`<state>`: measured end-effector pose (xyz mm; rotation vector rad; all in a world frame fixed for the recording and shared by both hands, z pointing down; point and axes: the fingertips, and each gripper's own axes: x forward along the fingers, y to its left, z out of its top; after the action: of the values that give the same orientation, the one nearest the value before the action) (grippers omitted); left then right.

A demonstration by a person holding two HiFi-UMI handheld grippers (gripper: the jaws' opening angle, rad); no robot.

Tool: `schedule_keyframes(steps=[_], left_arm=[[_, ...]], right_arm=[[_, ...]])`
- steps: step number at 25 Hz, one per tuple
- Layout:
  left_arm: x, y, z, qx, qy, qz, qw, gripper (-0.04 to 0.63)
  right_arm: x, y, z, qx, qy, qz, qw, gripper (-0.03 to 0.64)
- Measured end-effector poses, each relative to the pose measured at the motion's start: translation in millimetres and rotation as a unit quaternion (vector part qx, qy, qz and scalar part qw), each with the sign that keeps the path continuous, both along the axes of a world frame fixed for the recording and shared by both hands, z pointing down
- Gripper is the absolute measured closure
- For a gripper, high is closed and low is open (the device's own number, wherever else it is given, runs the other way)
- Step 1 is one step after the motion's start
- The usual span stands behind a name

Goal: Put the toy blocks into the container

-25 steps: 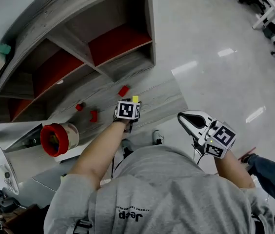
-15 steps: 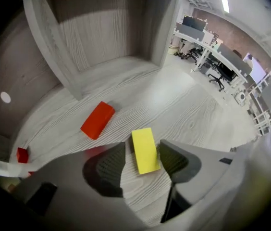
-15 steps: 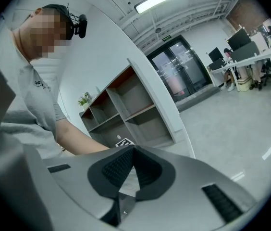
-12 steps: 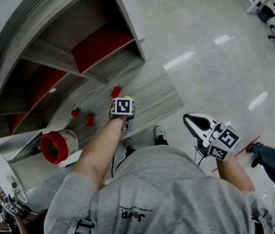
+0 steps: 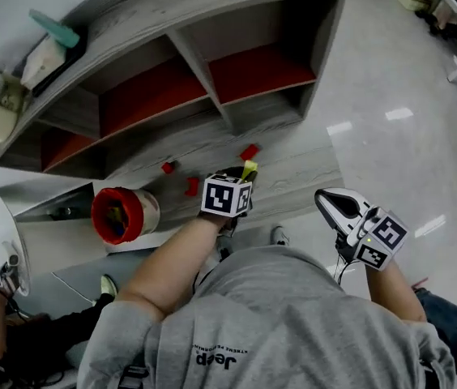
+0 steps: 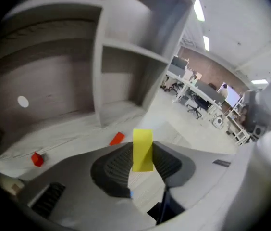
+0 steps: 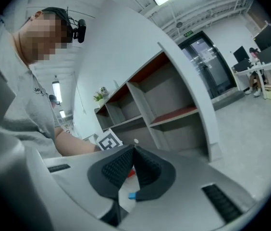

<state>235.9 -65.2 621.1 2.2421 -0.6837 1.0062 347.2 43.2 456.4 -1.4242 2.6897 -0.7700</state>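
Grey wood-grain ledge (image 5: 293, 168) above glossy office floor (image 5: 390, 79).
Yellow rectangular plastic block (image 6: 142, 139) clamped in just-closed left gripper (image 6: 141, 151); right gripper (image 7: 133, 150) pinched shut, empty.

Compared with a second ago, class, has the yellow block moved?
Yes. The yellow block lay on the board by a red block; the left claw, just closed on it, now holds it above that board.

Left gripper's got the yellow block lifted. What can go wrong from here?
1. The left gripper has just closed its jaws on the yellow block, and part of it sticks out past the tips. It may pivot or slip in transit.
2. Two red blocks lie between it and the container. A low carry may knock them.
3. The block might clip the container's red rim and bounce off.
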Motion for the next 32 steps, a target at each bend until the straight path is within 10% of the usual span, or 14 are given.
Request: schedule_keyframes(steps=[7, 16, 22, 26, 32], left_arm=[[-191.3, -28.2, -122.9, 0.1, 0.046, -0.073, 0.9913, 0.448], [-454.6, -24.1, -126.6, 0.133, -0.029, -0.144, 0.9802, 0.448], [-485.1, -23.6, -102.6, 0.101, -0.012, -0.13, 0.9863, 0.447], [-475.7, -29.6, -112.0, 0.108, 0.025, -0.115, 0.9871, 0.316], [-450.8, -30.3, -135.9, 0.134, 0.061, -0.085, 0.9855, 0.316]], right_arm=[[-180.0, -71.5, -46.5, 0.056, 0.012, -0.126, 0.99, 0.604], [-412.4, -114.7, -66.3, 0.082, 0.021, -0.235, 0.968, 0.604], [-476.4, -111.5, -64.8, 0.078, 0.041, -0.264, 0.96, 0.604], [-472.9, -109.8, -63.7, 0.067, 0.051, -0.246, 0.966, 0.604], [-444.8, -109.8, -68.5, 0.07, 0.055, -0.208, 0.974, 0.604]])
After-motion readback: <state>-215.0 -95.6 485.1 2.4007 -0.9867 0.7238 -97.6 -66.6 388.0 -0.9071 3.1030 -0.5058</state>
